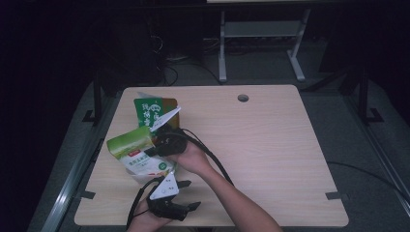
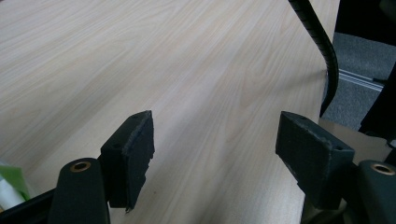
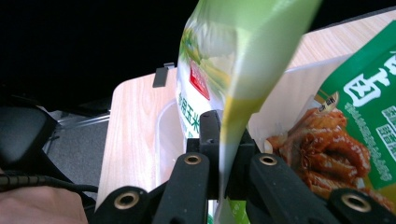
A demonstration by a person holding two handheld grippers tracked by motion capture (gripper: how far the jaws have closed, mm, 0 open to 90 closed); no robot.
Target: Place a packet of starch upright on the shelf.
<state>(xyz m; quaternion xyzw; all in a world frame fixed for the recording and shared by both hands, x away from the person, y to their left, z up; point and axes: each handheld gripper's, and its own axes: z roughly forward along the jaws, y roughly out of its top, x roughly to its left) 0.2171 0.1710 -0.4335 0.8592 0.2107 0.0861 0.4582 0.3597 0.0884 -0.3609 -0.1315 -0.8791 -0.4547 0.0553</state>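
In the high view, my right gripper [image 1: 162,143] is shut on the edge of a light green and white snack bag [image 1: 137,153] at the table's left. The right gripper view shows the two jaws of that gripper [image 3: 223,161] pinching the bag's thin edge [image 3: 233,84], and the bag rises upright from them. A dark green snack bag [image 1: 147,111] with a food picture [image 3: 359,116] stands just behind it. My left gripper [image 1: 191,194] rests near the front edge and is open. Bare wood lies between its pads [image 2: 133,154].
The light wooden table [image 1: 270,145] has a round cable hole [image 1: 243,98] at the back. A black cable [image 2: 322,42] trails across toward the right edge. Something clear and plastic [image 3: 166,140] lies under the light green bag. Metal frames and dark floor surround the table.
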